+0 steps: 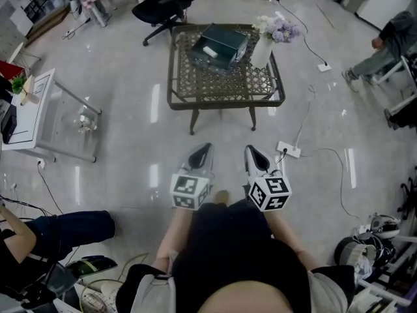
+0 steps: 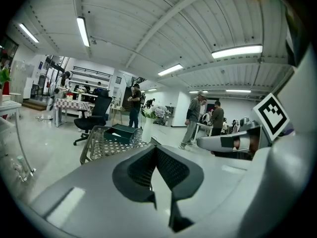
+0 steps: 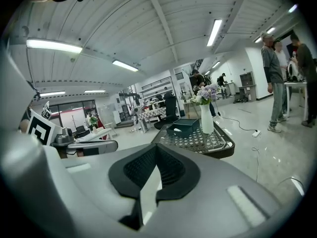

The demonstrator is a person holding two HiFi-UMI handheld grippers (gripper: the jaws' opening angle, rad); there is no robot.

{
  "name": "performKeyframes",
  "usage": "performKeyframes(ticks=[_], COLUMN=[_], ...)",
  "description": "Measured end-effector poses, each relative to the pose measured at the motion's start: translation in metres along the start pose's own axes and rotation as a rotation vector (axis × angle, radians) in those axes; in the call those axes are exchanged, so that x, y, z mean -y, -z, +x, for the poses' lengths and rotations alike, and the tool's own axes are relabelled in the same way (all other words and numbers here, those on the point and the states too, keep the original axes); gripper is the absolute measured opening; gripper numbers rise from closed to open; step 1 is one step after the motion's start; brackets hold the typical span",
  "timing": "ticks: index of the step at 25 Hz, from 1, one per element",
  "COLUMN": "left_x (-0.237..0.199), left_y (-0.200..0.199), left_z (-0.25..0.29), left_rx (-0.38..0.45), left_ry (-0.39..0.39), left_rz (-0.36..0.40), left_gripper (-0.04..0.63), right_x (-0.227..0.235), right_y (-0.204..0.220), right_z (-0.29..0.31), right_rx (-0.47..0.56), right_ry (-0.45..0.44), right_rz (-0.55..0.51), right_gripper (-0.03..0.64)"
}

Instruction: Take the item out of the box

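Open dark green box (image 1: 218, 44) with a pale item (image 1: 210, 51) inside sits on the wicker-top counter (image 1: 225, 100), just beside a white vase of flowers (image 1: 262, 49). Left hand-held gripper (image 1: 202, 151) and right hand-held gripper (image 1: 255, 154) hang side by side over the floor (image 1: 130, 122), well apart from the counter and pointing toward it. Both have their jaws closed together with nothing between them. A black office chair (image 1: 163, 5) stands beyond the counter.
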State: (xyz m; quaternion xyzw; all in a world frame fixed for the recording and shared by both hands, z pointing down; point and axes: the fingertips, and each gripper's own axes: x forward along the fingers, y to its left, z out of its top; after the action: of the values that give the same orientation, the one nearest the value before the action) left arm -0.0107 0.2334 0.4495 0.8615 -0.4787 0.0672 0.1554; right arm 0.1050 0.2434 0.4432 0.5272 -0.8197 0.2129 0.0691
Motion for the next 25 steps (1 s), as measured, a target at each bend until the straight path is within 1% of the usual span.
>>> performKeyframes(ticks=[6, 13, 18, 25], left_x=[0.001, -0.002, -0.003, -0.010], left_y=[0.004, 0.011, 0.016, 0.011], left_z=[0.003, -0.001, -0.001, 0.009], left_rx=[-0.011, -0.015, -0.024, -0.027], left_ry=[0.012, 0.001, -0.002, -0.014], left_rz=[-0.015, -0.036, -0.034, -0.040], left_gripper=[0.008, 0.008, 0.008, 0.008], right_x=[0.007, 0.013, 0.013, 0.018], right_y=[0.005, 0.011, 0.016, 0.009], right_z=[-0.003, -0.007, -0.004, 0.005], right_rx=[-0.024, -0.037, -0.037, -0.044], right_ry=[0.023, 0.039, 0.035, 0.025], right_rz=[0.007, 0.024, 0.037, 0.042], right_gripper=[0.002, 0.002, 0.000, 0.002])
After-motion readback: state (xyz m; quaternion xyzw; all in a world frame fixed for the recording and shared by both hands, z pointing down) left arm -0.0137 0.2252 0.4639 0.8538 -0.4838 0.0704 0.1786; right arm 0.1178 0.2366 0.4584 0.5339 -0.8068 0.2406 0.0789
